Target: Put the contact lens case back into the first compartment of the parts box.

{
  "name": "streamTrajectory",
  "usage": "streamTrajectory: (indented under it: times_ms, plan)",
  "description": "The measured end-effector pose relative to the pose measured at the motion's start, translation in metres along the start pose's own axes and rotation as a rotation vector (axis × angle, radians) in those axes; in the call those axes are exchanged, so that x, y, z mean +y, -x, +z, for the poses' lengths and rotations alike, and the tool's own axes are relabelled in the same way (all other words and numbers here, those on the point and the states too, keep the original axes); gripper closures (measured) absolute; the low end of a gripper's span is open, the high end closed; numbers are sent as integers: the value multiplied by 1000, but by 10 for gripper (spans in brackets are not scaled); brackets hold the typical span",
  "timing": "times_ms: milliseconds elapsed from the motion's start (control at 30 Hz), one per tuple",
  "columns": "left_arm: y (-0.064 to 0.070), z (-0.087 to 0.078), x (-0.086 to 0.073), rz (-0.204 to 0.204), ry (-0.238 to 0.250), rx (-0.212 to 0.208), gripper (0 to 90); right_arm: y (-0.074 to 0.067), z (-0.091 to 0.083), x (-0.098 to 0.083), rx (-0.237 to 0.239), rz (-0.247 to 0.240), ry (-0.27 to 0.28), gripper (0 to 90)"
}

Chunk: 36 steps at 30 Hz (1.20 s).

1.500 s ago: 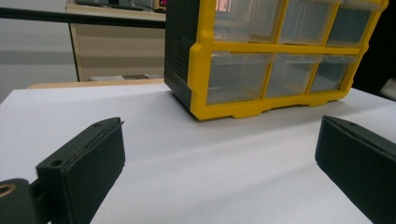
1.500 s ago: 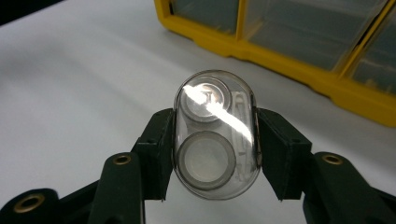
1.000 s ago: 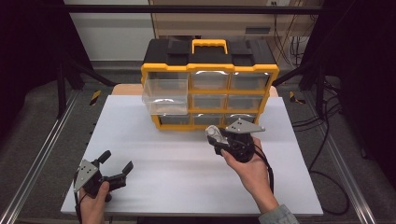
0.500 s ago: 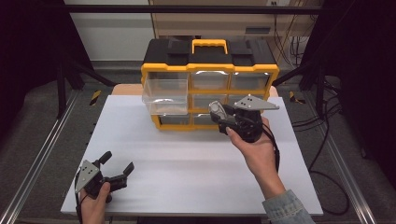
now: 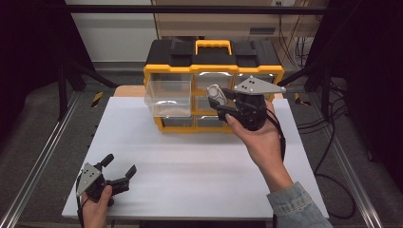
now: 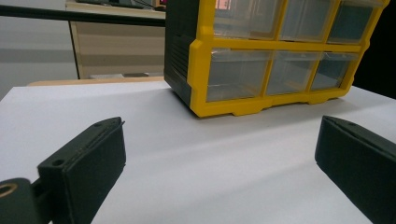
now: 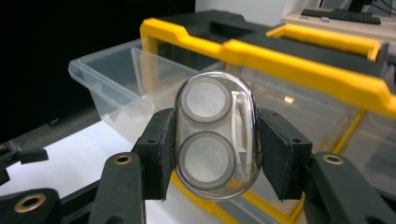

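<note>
Drawers fill the front of a yellow and black organizer (image 5: 214, 71) that stands at the twelve o'clock end of the white table (image 5: 190, 166), with a yellow handle (image 5: 213, 46) on its black lid. From the high view one clear drawer (image 5: 168, 97), at the upper left of the front, is pulled out toward six o'clock, and nothing can be seen inside it. The left gripper view shows part of two rows of three see-through drawers, all closed, and their contents cannot be made out. Two grippers are in use, one in each hand. The right gripper (image 5: 217, 99) is held up in front of the organizer's middle drawers, at about three o'clock from the open drawer, and its jaws are closed on a small clear case (image 7: 215, 135). The right gripper view brings out what the high view cannot: the case is an oval shell with two round grey-rimmed wells, one above the other, pinched at its sides between the two black pads (image 7: 159, 151). The left gripper (image 5: 119, 168) rests low near the table's seven o'clock corner, well apart from the organizer, its jaws spread wide with nothing between them.
</note>
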<state>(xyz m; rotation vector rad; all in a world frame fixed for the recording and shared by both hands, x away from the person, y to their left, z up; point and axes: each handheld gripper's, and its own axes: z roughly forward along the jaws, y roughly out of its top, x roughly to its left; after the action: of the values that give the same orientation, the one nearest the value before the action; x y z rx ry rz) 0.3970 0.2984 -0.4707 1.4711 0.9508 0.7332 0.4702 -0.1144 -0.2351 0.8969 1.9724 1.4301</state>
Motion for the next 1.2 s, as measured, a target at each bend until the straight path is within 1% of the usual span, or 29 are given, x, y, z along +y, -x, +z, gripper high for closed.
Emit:
streamTrajectory:
  times_ms: [67, 100, 133, 233, 267, 300, 333, 367, 400, 433, 567, 733, 767, 833, 933, 1200]
  plan:
    - [0, 0, 0, 2, 1, 7, 15, -2, 1, 6, 7, -7, 4, 491]
    - [0, 0, 0, 2, 1, 6, 15, -2, 1, 6, 7, -7, 4, 491]
    - [0, 0, 0, 3, 1, 6, 15, -5, 2, 12, 8, -16, 8, 491]
    - [0, 0, 0, 3, 2, 6, 15, -9, 4, 20, 14, -27, 7, 491]
    - [0, 0, 0, 3, 2, 6, 15, -9, 4, 20, 14, -27, 7, 491]
    - [0, 0, 0, 3, 3, 6, 16, -11, 7, 26, 19, -37, 11, 491]
    - [0, 0, 0, 3, 3, 6, 15, -11, 7, 26, 19, -37, 11, 491]
    - [-1, -1, 0, 1, 3, 7, 16, -14, 9, 31, 22, -44, 11, 491]
    - [-1, -1, 0, 1, 3, 7, 15, -14, 9, 31, 22, -44, 11, 491]
    - [-1, -1, 0, 1, 3, 6, 16, -16, 12, 36, 26, -51, 11, 491]
    - [0, 0, 0, -4, 5, 1, 16, -19, 17, 44, 30, -65, 7, 491]
    - [0, -1, 0, -5, 6, 2, 16, -23, 22, 50, 40, -73, 6, 491]
    - [-1, -1, 1, 4, 13, 13, 16, -23, 23, 51, 42, -73, 5, 491]
    - [-1, -2, 2, 4, 16, 14, 16, -25, 25, 52, 46, -75, 7, 491]
    - [-1, -2, 1, -4, 16, 12, 16, -27, 26, 54, 51, -77, 9, 491]
    - [-1, -2, 1, -6, 14, 13, 15, -29, 33, 58, 46, -79, 11, 491]
